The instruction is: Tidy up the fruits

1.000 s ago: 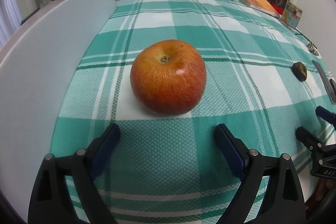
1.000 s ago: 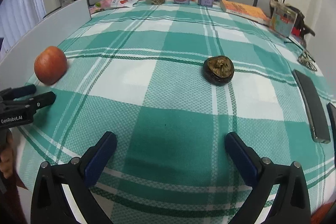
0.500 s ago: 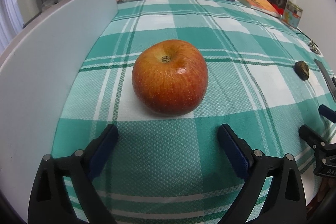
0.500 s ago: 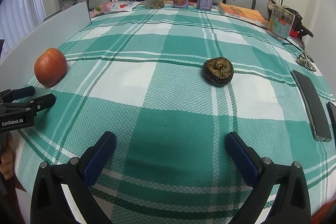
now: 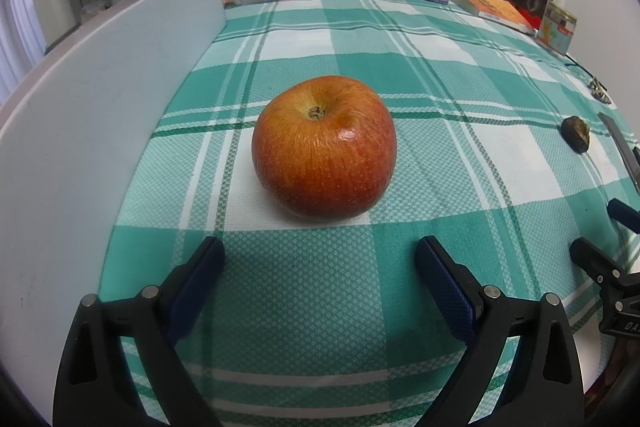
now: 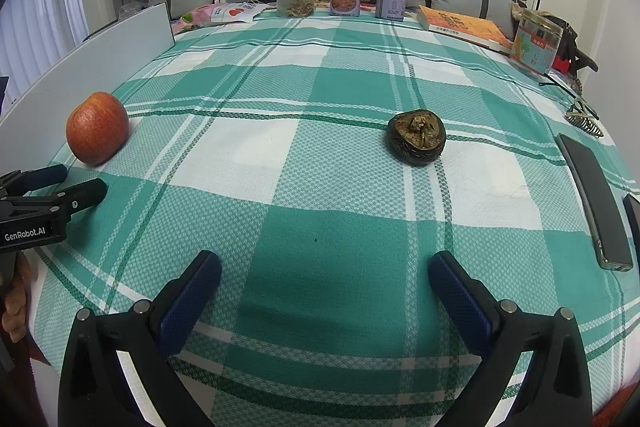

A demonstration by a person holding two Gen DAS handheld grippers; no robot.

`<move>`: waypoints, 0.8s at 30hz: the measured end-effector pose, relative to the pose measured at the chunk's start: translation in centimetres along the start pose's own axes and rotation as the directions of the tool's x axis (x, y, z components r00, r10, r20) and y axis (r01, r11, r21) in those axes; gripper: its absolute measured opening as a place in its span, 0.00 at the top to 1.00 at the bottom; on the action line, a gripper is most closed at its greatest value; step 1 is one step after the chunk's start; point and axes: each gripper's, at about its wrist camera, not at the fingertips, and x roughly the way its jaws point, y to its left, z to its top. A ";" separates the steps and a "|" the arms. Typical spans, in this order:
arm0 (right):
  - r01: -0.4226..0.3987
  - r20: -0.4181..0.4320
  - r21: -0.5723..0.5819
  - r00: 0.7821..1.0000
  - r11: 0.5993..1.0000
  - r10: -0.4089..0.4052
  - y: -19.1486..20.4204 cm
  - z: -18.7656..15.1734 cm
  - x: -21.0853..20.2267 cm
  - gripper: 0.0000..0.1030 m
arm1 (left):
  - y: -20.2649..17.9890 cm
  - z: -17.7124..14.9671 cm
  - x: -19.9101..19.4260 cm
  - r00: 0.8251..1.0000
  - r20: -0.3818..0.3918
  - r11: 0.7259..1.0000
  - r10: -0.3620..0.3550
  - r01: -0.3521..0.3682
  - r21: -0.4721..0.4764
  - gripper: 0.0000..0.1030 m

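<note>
The left gripper (image 5: 320,259) is wide open and points straight at the apple (image 5: 324,147), which rests stem-up on the cloth (image 5: 460,155) just ahead of its fingertips and near the white board (image 5: 100,107), probably so the jaws can slide around it; the right gripper (image 6: 324,275) is also spread and empty, aimed toward the dark fruit (image 6: 416,137), well apart from it. Compared with a second ago, the apple sits slightly higher and a little to the right in the left view; the right view looks almost unchanged.
</note>
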 end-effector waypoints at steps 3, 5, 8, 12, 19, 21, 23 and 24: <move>0.000 0.000 0.000 1.000 1.000 0.000 0.0 0.0 0.0 0.00 | 0.0 0.0 0.0 1.000 0.001 1.000 0.001 -0.001 -0.001 0.05; 0.000 0.000 0.000 1.000 1.000 0.000 0.0 0.0 0.0 0.00 | 0.0 0.0 0.0 1.000 0.003 1.000 0.003 -0.003 0.000 0.05; 0.000 0.000 0.000 1.000 1.000 0.000 0.0 0.0 0.0 0.00 | 0.0 0.0 0.0 1.000 0.003 1.000 0.003 -0.003 0.000 0.05; 0.000 0.000 0.000 1.000 1.000 0.000 0.0 0.0 0.0 0.00 | 0.0 0.0 0.0 1.000 0.004 1.000 0.004 -0.004 0.000 0.05; -0.001 0.001 0.000 1.000 1.000 0.001 0.0 0.0 0.0 0.00 | 0.0 0.0 0.0 1.000 0.004 1.000 0.010 -0.010 -0.002 0.04; -0.001 0.001 0.000 1.000 1.000 0.001 0.0 0.0 0.0 0.00 | 0.1 0.0 0.0 1.000 0.004 1.000 0.010 -0.010 -0.003 0.04; -0.001 0.001 0.000 1.000 1.000 0.001 0.0 0.0 0.0 0.00 | 0.1 0.0 0.0 1.000 0.005 1.000 0.009 -0.009 -0.005 0.04; -0.002 0.001 0.000 1.000 1.000 0.002 0.0 0.0 0.0 0.00 | 0.1 0.0 0.0 1.000 0.005 1.000 0.008 -0.008 -0.006 0.04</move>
